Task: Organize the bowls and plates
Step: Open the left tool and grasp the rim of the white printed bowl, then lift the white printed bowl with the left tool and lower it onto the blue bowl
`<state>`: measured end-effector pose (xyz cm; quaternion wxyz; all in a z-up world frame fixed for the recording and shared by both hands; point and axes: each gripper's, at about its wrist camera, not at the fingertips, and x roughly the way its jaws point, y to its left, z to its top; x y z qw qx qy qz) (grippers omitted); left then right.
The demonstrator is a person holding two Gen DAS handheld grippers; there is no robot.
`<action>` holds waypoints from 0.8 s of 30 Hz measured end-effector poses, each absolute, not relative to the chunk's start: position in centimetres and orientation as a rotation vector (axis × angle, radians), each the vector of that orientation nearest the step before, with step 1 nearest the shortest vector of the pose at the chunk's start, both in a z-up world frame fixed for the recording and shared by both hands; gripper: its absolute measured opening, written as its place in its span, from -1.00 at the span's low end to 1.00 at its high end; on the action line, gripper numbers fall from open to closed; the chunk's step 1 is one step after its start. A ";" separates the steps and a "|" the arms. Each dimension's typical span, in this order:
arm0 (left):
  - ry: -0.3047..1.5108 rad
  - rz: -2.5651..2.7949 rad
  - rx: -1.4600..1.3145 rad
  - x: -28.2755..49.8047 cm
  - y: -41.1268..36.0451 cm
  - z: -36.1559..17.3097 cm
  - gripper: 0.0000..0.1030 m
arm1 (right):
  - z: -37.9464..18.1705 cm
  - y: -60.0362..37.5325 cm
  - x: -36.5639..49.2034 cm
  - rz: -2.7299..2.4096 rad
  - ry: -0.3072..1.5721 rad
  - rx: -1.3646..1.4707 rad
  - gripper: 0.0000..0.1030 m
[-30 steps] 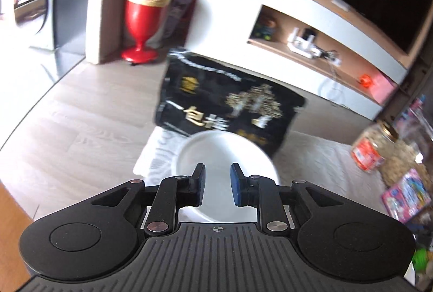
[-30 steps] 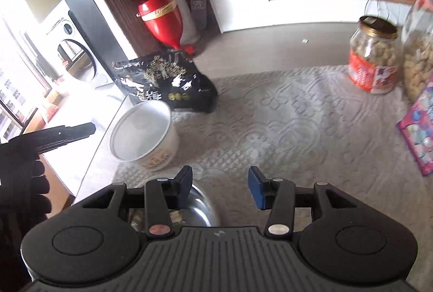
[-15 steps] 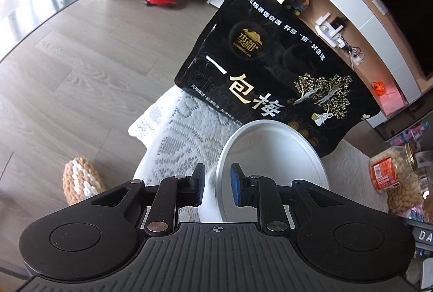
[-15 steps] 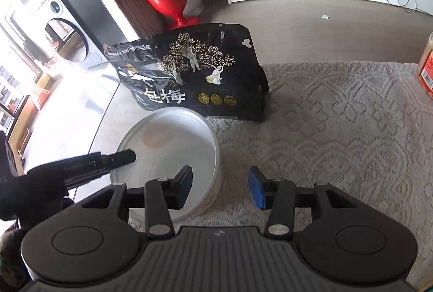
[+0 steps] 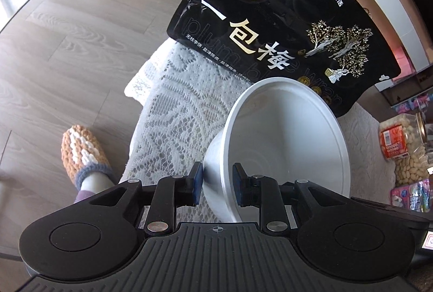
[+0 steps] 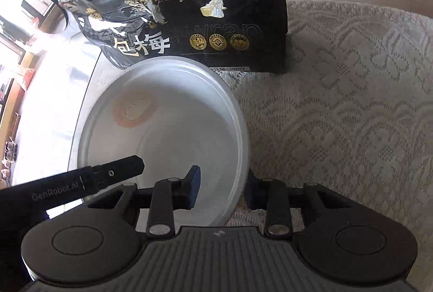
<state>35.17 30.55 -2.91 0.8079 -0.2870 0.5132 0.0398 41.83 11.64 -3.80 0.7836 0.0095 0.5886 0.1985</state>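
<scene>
The near side of the white bowl (image 5: 286, 146) is dropping out of sight behind both gripper bodies, so its base and whatever it is resting on are hidden, and the right gripper's outer finger is mostly masked by the bowl's wall in the right wrist view. An orange patch inside the bowl is showing only as a blur in that view, and what it is cannot be told. The bowl is sitting on the lace tablecloth (image 5: 186, 102) near the table's corner, just in front of the black snack bag (image 5: 270, 21), which is standing behind it and overlapping its far rim. The left gripper (image 5: 217, 182) is straddling the bowl's near-left wall, one pad outside and one inside; its jaws are opening, and the pads are looking just clear of the wall, so the wall is between them but not pinched. The right gripper (image 6: 220, 182) is clenching on the opposite, near-right rim, with one finger inside the bowl and the other outside. The bowl is standing mouth up, opening toward both cameras; being round it has no clear long axis, and it is appearing tilted slightly in the left wrist view. A foot in a knitted slipper (image 5: 81, 154) is showing on the wooden floor (image 5: 67, 48) below the table edge.
</scene>
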 end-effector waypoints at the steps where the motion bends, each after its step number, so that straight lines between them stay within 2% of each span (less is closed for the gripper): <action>1: 1.076 0.089 -0.616 34.9 30.7 -2.5 -0.53 | -3.3 11.6 41.3 0.438 1.258 0.008 -0.56; 5: 0.979 0.082 -0.583 33.0 30.0 0.0 -0.61 | -0.8 10.3 39.1 0.484 1.226 0.020 -0.56; 15: 0.735 0.108 -0.347 25.1 22.4 10.8 -0.61 | 8.2 4.4 32.7 0.617 1.062 0.049 -0.56; 18: 0.734 0.091 -0.310 23.6 19.6 12.5 -0.60 | 10.1 1.9 30.1 0.620 1.012 0.030 -0.56; 24: 0.772 -0.022 -0.348 21.3 14.8 12.3 -0.60 | 11.7 -4.6 25.9 0.578 0.913 -0.001 -0.55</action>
